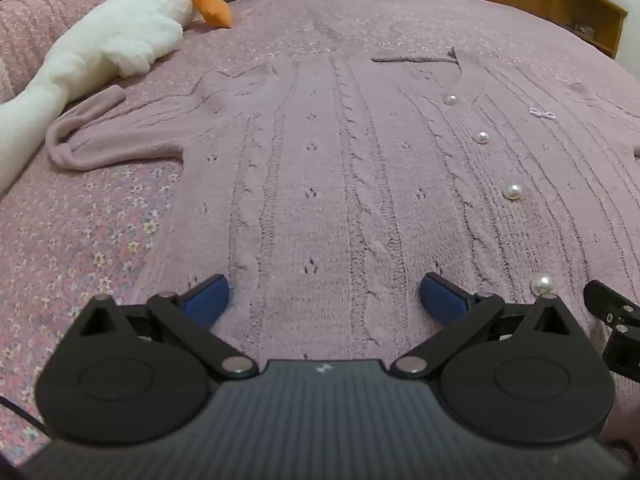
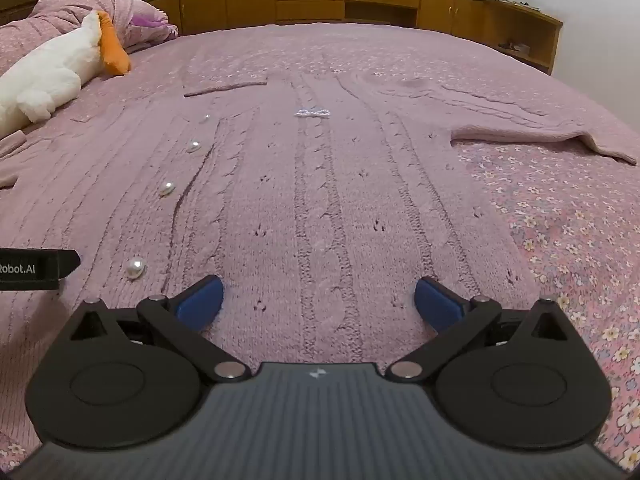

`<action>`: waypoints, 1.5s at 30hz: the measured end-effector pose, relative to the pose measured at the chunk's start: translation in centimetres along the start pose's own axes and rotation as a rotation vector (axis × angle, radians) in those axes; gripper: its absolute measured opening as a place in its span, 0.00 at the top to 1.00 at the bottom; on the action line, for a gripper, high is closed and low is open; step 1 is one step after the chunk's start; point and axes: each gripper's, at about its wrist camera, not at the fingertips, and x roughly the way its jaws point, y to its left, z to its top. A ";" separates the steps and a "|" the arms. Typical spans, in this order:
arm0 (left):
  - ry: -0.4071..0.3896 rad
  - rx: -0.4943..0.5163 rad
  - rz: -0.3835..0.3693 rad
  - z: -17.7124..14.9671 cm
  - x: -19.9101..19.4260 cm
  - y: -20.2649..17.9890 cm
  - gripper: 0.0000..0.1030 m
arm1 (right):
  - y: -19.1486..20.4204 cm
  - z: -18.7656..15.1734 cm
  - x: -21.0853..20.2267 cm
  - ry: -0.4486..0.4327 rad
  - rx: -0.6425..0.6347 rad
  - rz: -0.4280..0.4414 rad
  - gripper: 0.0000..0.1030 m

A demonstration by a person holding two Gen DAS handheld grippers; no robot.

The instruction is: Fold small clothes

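Observation:
A pale pink cable-knit cardigan (image 1: pixel 328 184) with pearl buttons (image 1: pixel 512 191) lies spread flat on the bed, front up. Its left sleeve (image 1: pixel 120 132) is bent and bunched toward the plush toy; its right sleeve (image 2: pixel 540 132) stretches out to the right. My left gripper (image 1: pixel 324 300) is open over the hem of the left half, blue pads wide apart above the knit. My right gripper (image 2: pixel 318 300) is open over the hem of the right half (image 2: pixel 328 200), nothing between its fingers. Each gripper shows at the edge of the other's view.
A white plush goose with an orange beak (image 1: pixel 120 32) lies at the bed's left side. A bunched quilt and pillow (image 2: pixel 120 12) sit behind it. Wooden cabinets (image 2: pixel 312 4) line the wall past the floral bedspread (image 2: pixel 560 220).

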 end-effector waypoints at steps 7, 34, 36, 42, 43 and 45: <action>-0.008 -0.002 -0.014 0.4 0.0 0.0 0.00 | 0.1 -0.1 0.0 -0.008 0.004 0.002 0.00; -0.018 0.004 -0.006 -0.1 0.0 0.0 0.00 | 0.2 -0.4 -0.1 -0.029 0.003 -0.007 0.00; -0.018 0.004 -0.006 -0.1 0.0 0.0 0.00 | 0.3 -0.4 -0.1 -0.029 0.003 -0.007 0.00; -0.018 0.003 -0.007 -0.1 0.0 0.0 0.00 | 0.3 -0.4 -0.1 -0.030 0.003 -0.007 0.00; -0.018 0.003 -0.007 -0.2 0.0 0.0 0.00 | 0.3 -0.4 -0.1 -0.030 0.003 -0.008 0.00; -0.018 0.003 -0.007 -0.1 0.0 0.0 0.00 | 0.3 -0.4 -0.1 -0.030 0.003 -0.008 0.00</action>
